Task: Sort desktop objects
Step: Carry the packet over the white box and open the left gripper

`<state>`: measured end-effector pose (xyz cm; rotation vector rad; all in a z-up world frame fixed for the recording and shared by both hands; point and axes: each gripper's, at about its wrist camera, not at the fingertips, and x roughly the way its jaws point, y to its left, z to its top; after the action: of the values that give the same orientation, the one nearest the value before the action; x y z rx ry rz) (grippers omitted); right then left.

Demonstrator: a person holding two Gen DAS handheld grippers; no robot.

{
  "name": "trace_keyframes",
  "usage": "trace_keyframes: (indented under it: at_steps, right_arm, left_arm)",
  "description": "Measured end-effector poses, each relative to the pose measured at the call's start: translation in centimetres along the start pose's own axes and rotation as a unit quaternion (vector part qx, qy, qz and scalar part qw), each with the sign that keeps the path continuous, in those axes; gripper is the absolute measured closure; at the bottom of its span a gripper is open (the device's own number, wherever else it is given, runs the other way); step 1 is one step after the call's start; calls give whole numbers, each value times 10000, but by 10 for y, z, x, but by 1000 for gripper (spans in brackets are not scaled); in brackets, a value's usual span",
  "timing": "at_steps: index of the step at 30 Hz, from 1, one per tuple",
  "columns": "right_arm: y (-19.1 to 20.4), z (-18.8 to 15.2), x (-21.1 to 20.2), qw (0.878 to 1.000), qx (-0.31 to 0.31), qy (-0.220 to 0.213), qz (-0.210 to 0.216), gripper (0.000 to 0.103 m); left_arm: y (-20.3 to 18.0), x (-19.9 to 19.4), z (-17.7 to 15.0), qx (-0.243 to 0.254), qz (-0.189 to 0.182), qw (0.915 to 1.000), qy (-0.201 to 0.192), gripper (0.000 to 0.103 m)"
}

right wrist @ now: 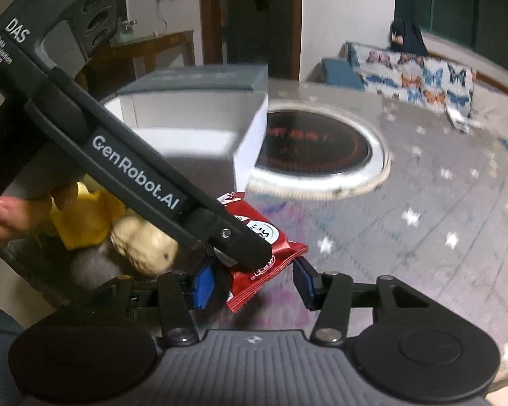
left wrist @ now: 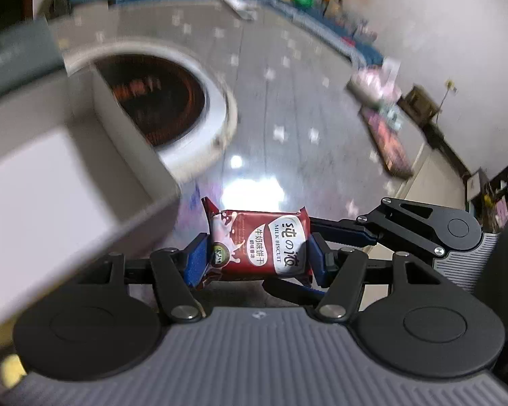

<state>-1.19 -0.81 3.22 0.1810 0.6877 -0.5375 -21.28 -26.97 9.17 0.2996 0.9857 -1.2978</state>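
A dark red milk biscuit packet [left wrist: 260, 240] hangs above the grey star-patterned table [left wrist: 288, 118], with my left gripper [left wrist: 257, 253] shut on it, one blue pad on each side. In the right wrist view the left gripper [right wrist: 237, 267] reaches in from the upper left, a hand [right wrist: 13, 213] on its handle, and carries the packet [right wrist: 281, 253]. My right gripper [right wrist: 253, 284] is just behind it. Its blue pads stand apart, the packet's lower end lies between them, and there is a gap at the right pad. The right gripper's black body [left wrist: 457, 228] shows at the right of the left wrist view.
A white box [right wrist: 193, 115] with a grey lid stands on the table beside a round dark burner recess [right wrist: 315, 142]; the box [left wrist: 50, 186] is close on the left. A yellow toy [right wrist: 84, 220] and a beige plush [right wrist: 145, 243] lie near the hand. A sofa [right wrist: 416, 77] is beyond the table.
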Motion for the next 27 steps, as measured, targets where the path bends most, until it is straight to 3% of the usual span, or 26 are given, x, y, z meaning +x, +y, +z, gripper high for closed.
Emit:
trace_keyframes:
  at_steps: [6,11,17,27]
  right_arm:
    - [51,71,0,9969,-479,-594,-174,52]
    - [101,126,43,9940,-650,-876,4,52]
    - [158,162,105,9953,-677,-610,320,52]
    - [217,156,152,9966,-597,108,553,52]
  left_arm:
    - [15,-50,27,96,421,9961,-768,41]
    - [63,-53,43,-354,705,9941,-749,41]
    - [117,-37,49,-852,855,9915,-487,41]
    - [164,-7,34,-1286,805,9884,-89,41]
